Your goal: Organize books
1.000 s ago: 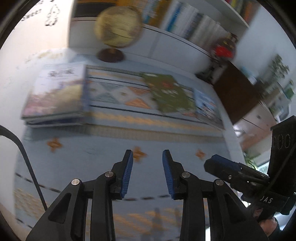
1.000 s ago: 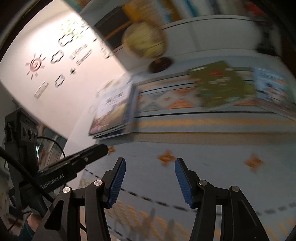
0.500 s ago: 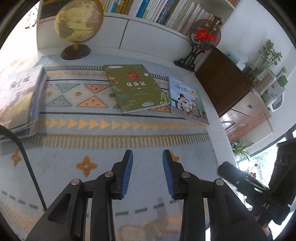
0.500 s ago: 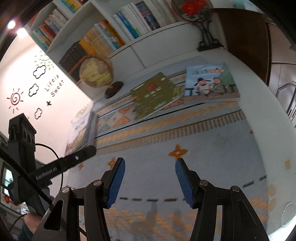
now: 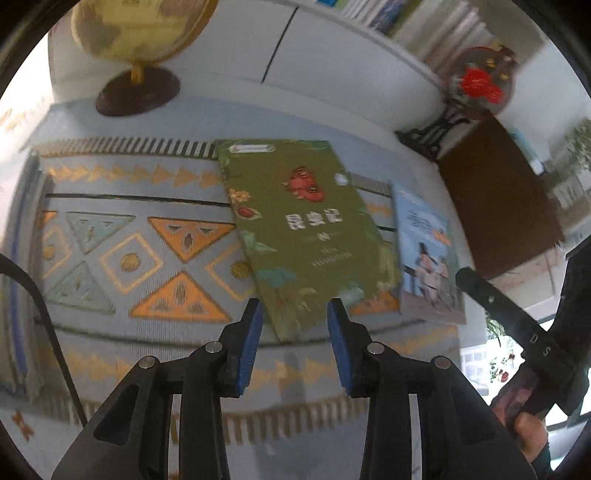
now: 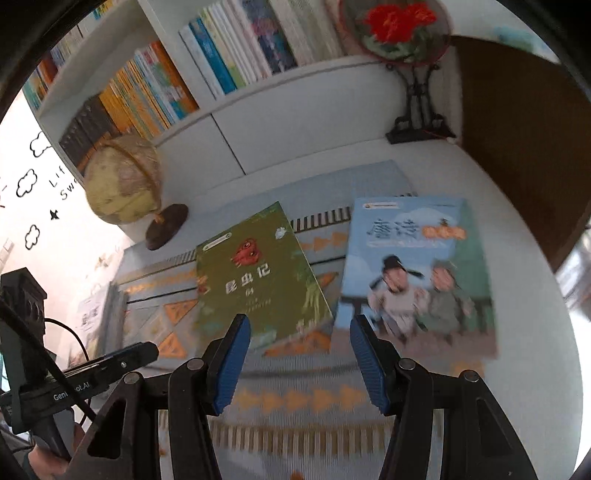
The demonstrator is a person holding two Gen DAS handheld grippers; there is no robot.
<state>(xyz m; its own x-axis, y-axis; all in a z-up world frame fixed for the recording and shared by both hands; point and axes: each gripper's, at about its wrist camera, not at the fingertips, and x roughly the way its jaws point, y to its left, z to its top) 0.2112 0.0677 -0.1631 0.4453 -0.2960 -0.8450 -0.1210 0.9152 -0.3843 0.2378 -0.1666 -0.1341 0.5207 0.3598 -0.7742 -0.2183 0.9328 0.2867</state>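
Note:
A green book (image 5: 303, 229) with a red insect on its cover lies flat on the patterned rug (image 5: 147, 258). A light-blue book (image 5: 424, 251) with two cartoon figures lies just to its right. My left gripper (image 5: 294, 306) hovers over the green book's near corner; its jaws are opening and grip nothing. In the right wrist view the green book (image 6: 255, 280) and the blue book (image 6: 417, 273) lie side by side. My right gripper (image 6: 299, 321) is open and empty above the gap between their near edges. A blurred stack of books (image 6: 92, 314) sits at the rug's left end.
A globe (image 6: 122, 181) stands at the back left. A red fan ornament on a black stand (image 6: 395, 26) stands at the back right, beside a brown cabinet (image 6: 524, 147). Shelves of upright books (image 6: 221, 55) run along the wall. The other hand-held gripper (image 5: 517, 332) shows at the right edge.
Both grippers have moved right and forward across the rug, from near the left stack to the green and blue books, which now look much larger. Neither gripper holds anything.

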